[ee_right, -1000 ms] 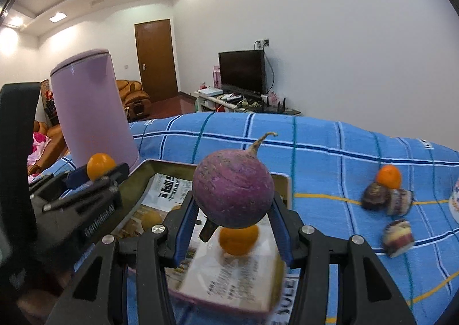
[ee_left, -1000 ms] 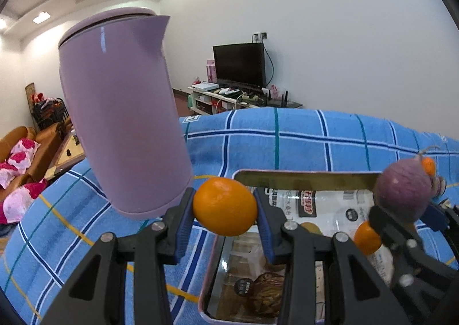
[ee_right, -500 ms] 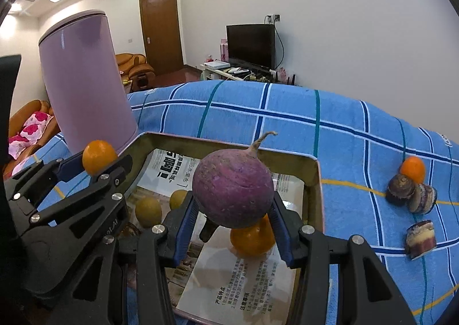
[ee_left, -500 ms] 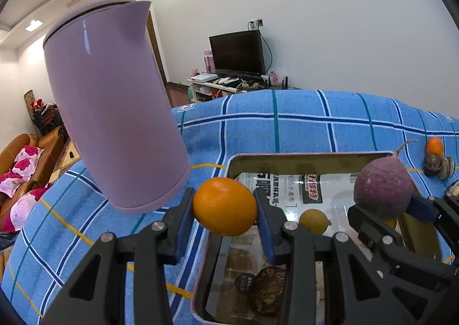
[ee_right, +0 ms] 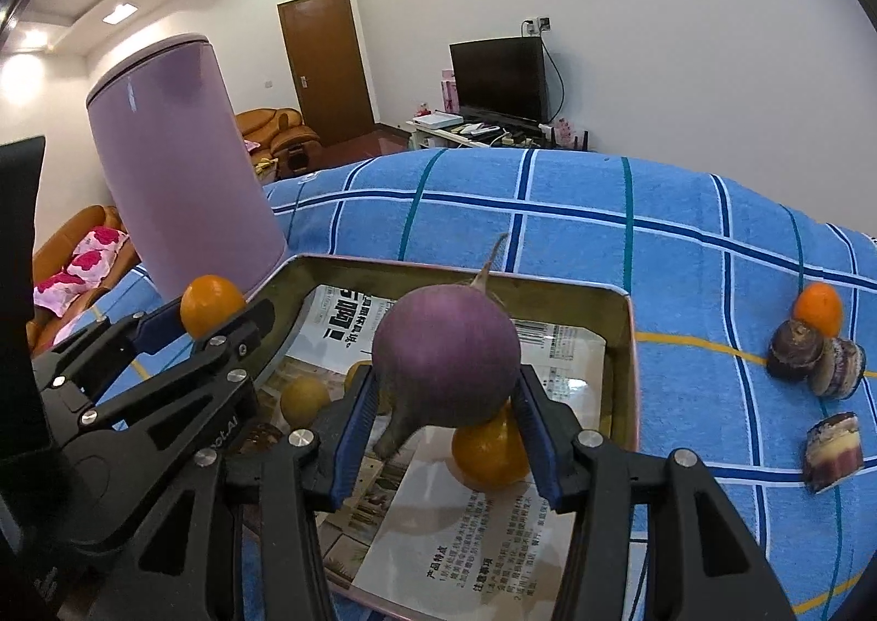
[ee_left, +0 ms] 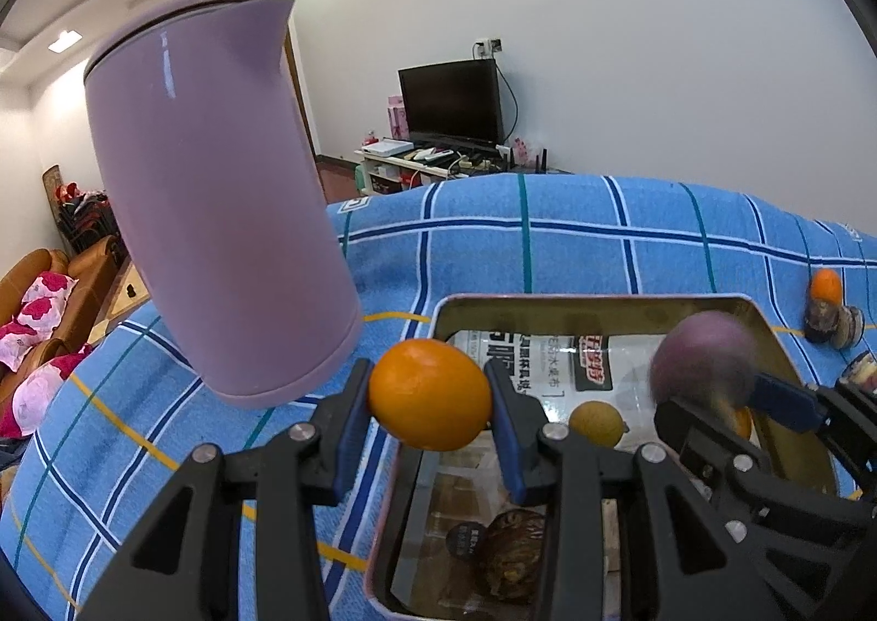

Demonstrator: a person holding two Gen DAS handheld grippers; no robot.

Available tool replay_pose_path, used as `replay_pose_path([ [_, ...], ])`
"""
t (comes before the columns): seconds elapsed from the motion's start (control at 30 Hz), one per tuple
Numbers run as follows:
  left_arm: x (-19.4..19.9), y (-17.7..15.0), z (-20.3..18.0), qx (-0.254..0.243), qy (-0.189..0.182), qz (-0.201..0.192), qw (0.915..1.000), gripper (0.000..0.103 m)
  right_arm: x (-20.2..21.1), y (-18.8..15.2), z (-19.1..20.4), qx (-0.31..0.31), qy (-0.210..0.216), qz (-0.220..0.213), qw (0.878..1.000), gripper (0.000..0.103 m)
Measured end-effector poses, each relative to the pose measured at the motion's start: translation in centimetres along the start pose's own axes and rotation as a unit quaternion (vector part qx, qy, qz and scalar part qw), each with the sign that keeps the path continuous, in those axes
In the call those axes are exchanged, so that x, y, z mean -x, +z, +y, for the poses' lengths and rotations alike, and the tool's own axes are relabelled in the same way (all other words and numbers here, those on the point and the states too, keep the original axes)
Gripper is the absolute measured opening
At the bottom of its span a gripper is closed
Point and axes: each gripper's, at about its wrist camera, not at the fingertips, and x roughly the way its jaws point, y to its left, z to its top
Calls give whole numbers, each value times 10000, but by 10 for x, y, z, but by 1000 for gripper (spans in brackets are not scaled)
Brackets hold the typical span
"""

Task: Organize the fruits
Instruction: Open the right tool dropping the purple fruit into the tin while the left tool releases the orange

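Left gripper (ee_left: 430,421): fingers closed on an orange (ee_left: 429,393), pinched between the blue pads at its left and right sides — held in the air over the left edge of the tin tray (ee_left: 603,304).
Right gripper (ee_right: 446,426): fingers closed on a round purple turnip (ee_right: 446,360), gripped by its lower half, its thin root tip pointing up and away — held above the inside of the tray.
Right gripper seen from the left wrist (ee_left: 734,418): at the right of the frame, the turnip (ee_left: 704,358) blurred.
Left gripper seen from the right wrist (ee_right: 203,325): at the left, its orange (ee_right: 211,306) just in front of the kettle's base.
Tray: a shallow rectangular metal tin on the blue checked cloth (ee_right: 548,215), lined with printed paper (ee_right: 438,539).
In the tray: a second orange (ee_right: 488,451) on the paper below the turnip; a small yellow-brown round fruit (ee_right: 304,399) to its left, another partly hidden behind the right gripper's finger; a dark brown lumpy item (ee_left: 512,555) at the near end, kind unclear.
Kettle: a tall lilac kettle (ee_left: 219,193) stands on the cloth just left of the tray.
Outside the tray: a small orange (ee_right: 819,308) touching two dark shell-like pieces (ee_right: 814,358), and one cut striped piece (ee_right: 833,451) nearer — all on the cloth, well right of the tray.
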Motion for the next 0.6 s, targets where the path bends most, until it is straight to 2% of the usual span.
replay_pose_path([
  [0.13, 0, 0, 2, 38, 4, -5, 10000, 42, 4, -1, 0, -2, 175, -93, 9998, 53],
  [0.23, 0, -1, -1, -19, -5, 0, 10000, 42, 13, -1, -1, -55, 177, -345, 9992, 53],
  [0.33, 1, -1, -3, -27, -66, -3, 10000, 42, 27, -4, -3, -143, -62, -680, 9976, 54],
  [0.47, 0, -1, -6, -82, -95, 22, 9999, 42, 44, -7, -11, -345, -432, -1129, 9921, 70],
  [0.6, -1, -1, -8, -95, -100, 59, 9999, 43, 53, -7, -20, -512, -651, -1301, 9880, 70],
])
